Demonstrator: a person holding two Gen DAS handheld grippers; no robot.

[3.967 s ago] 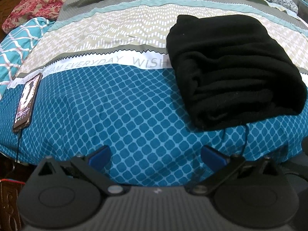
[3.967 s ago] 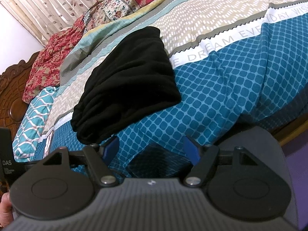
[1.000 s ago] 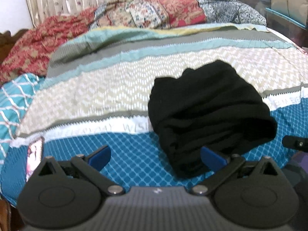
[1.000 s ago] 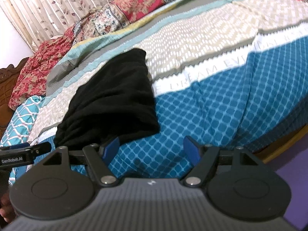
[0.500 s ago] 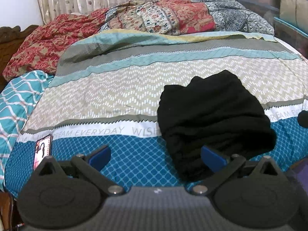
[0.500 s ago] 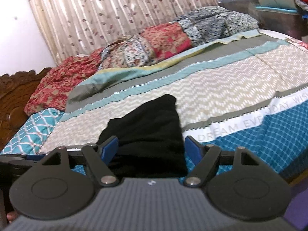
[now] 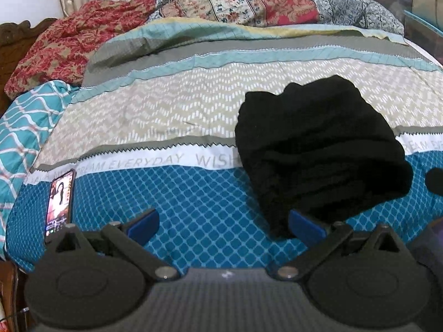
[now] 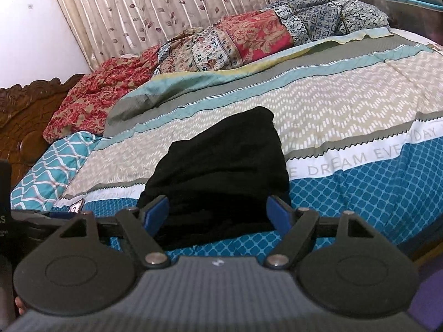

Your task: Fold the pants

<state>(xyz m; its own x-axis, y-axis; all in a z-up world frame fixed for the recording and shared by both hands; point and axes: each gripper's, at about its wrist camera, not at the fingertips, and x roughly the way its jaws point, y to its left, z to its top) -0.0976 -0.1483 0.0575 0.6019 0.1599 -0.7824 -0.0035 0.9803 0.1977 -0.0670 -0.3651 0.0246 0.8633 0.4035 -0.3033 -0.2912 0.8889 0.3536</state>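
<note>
We see the black pants [image 7: 318,152] already gathered into a thick folded bundle, lying right of centre in the left wrist view and in the middle of the right wrist view [image 8: 221,171], across the border where the white lettered stripe of the bedspread [image 7: 166,116] meets its blue diamond-patterned part. The bundle looks layered and compact, so we judge the folding to be finished or nearly so, and this moment to be the pull-back after the last fold.

Our left gripper [image 7: 224,224] sits at the bottom of its frame with its blue pads spread wide and nothing between them; the right-hand pad overlaps the near corner of the pants in the picture, but we cannot tell whether it touches. Our right gripper [image 8: 218,215] has just been opening its jaws; they stand wide, the bundle showing beyond the gap, no cloth pinched.

A phone [image 7: 59,199] lies at the lower left of the left view, well apart from the pants. A heap of patterned bedding [image 8: 221,41] fills the upper part.

If anything is left, we think it is only a tidying press on the loose near edge, calling for a light, level approach.
</note>
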